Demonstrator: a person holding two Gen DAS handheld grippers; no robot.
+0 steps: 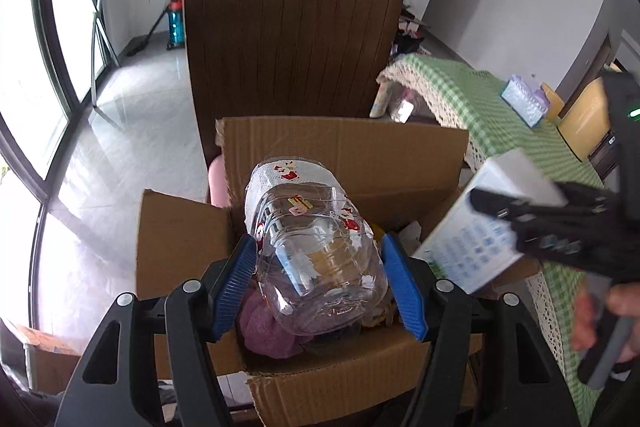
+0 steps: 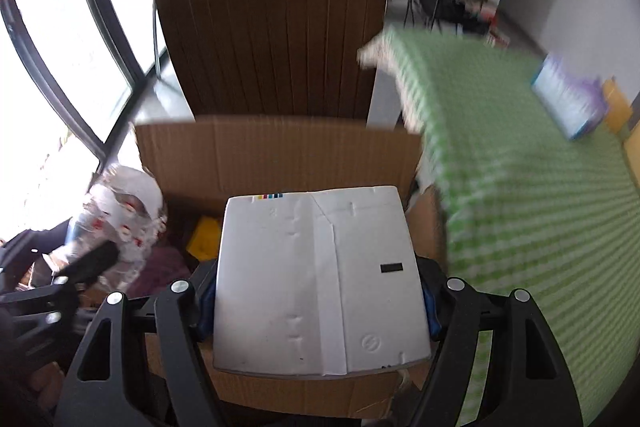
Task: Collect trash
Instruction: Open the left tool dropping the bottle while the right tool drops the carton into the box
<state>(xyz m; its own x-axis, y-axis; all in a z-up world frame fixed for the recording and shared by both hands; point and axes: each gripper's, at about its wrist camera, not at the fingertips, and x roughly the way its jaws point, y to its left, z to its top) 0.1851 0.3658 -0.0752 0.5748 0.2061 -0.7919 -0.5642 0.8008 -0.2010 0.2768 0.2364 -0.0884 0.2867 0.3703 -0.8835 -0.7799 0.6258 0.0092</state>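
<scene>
A clear plastic jar with a white lid and red stickers lies between the blue pads of my left gripper, which is shut on it above an open cardboard box. The jar also shows at the left of the right wrist view. My right gripper is shut on a flat white carton and holds it over the same box. In the left wrist view the carton and right gripper come in from the right. Purple cloth and a yellow item lie inside the box.
A brown slatted chair back rises behind the box. A table with a green checked cloth stands to the right, with a tissue pack on it. Windows and grey tiled floor are to the left.
</scene>
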